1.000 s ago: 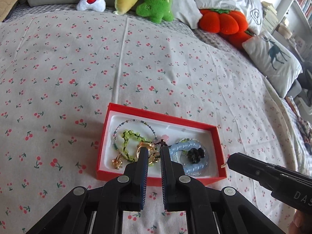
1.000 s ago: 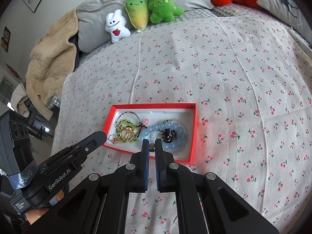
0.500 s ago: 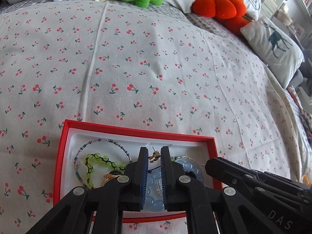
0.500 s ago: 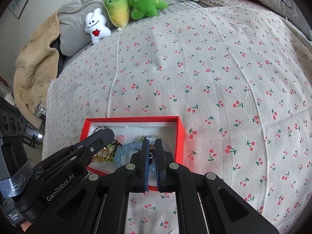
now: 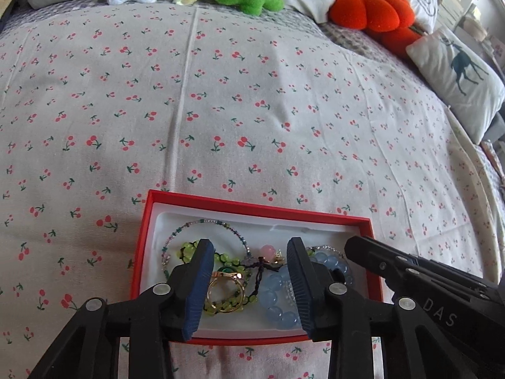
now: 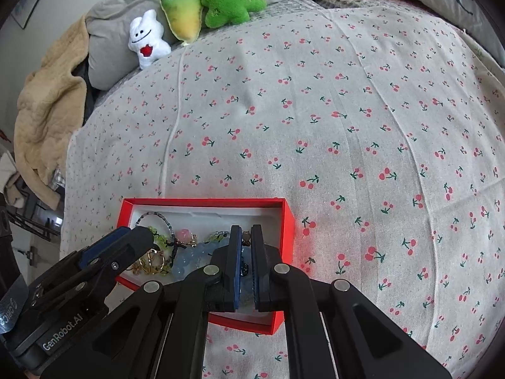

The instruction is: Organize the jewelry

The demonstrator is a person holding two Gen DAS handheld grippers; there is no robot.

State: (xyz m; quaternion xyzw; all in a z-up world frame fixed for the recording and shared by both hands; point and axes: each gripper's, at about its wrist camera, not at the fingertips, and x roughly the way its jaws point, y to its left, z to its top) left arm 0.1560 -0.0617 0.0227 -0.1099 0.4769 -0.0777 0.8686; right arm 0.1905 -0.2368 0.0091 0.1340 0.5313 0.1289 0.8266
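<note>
A red box (image 5: 252,208) with a white lining lies on the cherry-print bedspread. It holds a green bead bracelet (image 5: 189,248), a gold ring (image 5: 217,279), a blue bead bracelet (image 5: 274,287), a thin beaded chain (image 5: 202,222) and a small gold earring (image 5: 277,254). My left gripper (image 5: 247,246) hangs over the box (image 6: 205,202), its jaws opening with nothing pressed between them. My right gripper (image 6: 246,237) is shut on a small brown-gold earring (image 6: 246,237) above the box's right half. Its tip (image 5: 355,248) shows from the side in the left wrist view.
Plush toys (image 6: 183,19) line the head of the bed. Orange pumpkin cushions (image 5: 369,8) and a deer pillow (image 5: 457,72) lie at the right. A beige blanket (image 6: 47,107) is heaped at the left edge. The bed drops off at the right.
My left gripper has opened and the small gold earring it held now lies in the box. Both grippers came closer over the box. The right one stays shut on its earring.
</note>
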